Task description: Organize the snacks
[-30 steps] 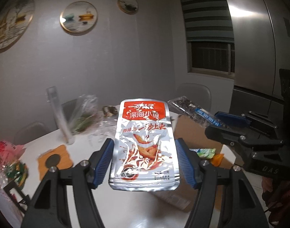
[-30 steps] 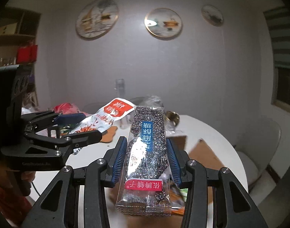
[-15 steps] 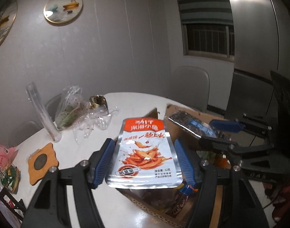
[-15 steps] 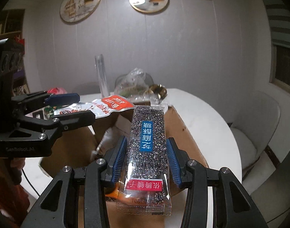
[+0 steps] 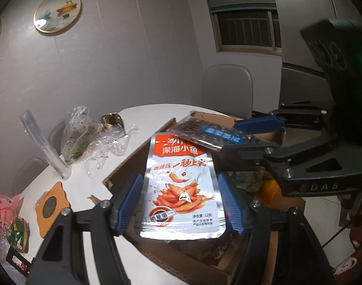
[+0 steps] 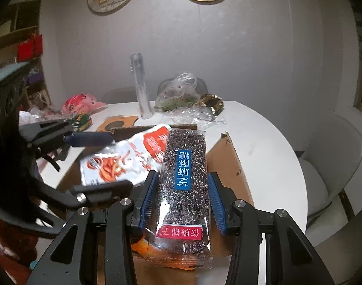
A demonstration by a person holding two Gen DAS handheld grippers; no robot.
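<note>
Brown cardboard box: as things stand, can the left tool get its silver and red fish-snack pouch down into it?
Probably yes. The left tool holds the silver and red fish-snack pouch over the open brown cardboard box. The dark sesame bar packet in the right tool overlaps the pouch's far end and might brush it.

Dim indoor light, bluish cast. Strong fisheye bending with black vignette corners in both views. Glare on the silver foil snack pouch point(image 5: 181, 185) at centre; left edge of right view blurred dark.

"DAS" on the right gripper point(image 5: 250, 140); "深海小鱼" on the silver pouch point(image 5: 181, 185).
</note>
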